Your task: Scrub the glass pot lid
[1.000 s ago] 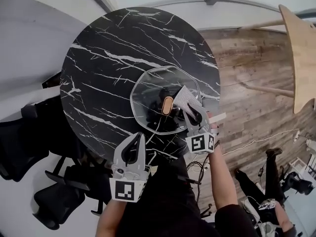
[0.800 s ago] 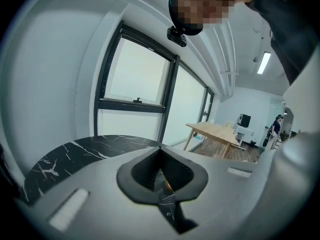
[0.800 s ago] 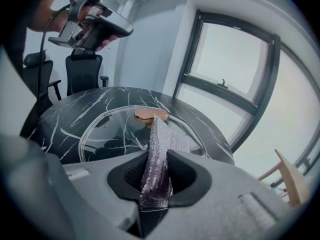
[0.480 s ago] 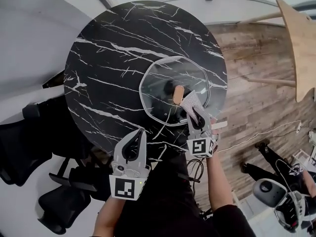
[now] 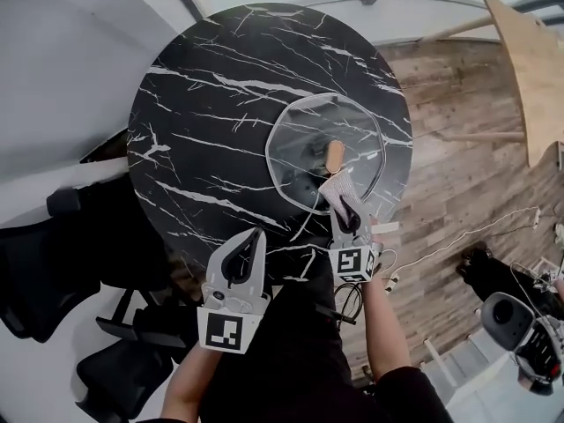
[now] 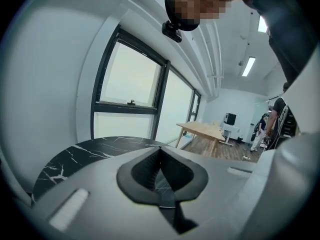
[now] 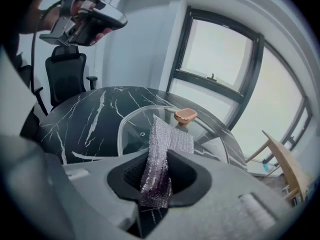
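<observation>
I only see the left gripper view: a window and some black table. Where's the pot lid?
Observer: The glass lid lies flat on the round black table, ahead and to the right of your left gripper.
Operator: Is my other gripper holding something?
Observer: Yes, the right gripper is shut on a silvery scrub pad.
Operator: Is it scrubbing?
Observer: The pad sticks out over the lid's near edge, beside the tan knob. I can't tell if it touches the lid.

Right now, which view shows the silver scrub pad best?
The right gripper view: the scrub pad sits close and central, clamped between the right gripper's jaws. The head view shows it small; the left gripper view misses it.
</observation>
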Available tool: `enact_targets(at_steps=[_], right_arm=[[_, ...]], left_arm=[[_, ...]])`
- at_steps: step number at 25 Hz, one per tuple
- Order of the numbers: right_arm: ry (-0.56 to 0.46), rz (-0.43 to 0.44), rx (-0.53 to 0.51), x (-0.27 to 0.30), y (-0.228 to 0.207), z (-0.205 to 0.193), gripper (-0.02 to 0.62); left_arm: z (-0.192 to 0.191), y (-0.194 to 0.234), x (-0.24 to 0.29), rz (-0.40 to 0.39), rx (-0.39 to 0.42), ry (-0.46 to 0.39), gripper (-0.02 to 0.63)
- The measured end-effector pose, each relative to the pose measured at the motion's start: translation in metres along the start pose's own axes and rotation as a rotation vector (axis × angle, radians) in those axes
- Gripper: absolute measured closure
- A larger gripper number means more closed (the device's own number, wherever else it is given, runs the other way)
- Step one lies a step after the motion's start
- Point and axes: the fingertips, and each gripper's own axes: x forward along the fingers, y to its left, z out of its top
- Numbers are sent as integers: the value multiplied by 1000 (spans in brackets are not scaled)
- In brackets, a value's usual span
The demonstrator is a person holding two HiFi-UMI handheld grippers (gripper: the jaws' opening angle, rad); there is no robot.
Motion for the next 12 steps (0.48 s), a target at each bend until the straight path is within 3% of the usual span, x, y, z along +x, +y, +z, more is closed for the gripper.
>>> enact_targets(at_steps=[6, 12], right_arm=[[9, 3, 37, 6, 21, 10, 520], [21, -2, 91, 12, 30, 19, 520]], left_arm=[[-2, 5, -14, -48, 21, 1, 604], [-5, 14, -29, -54, -10, 5, 603]])
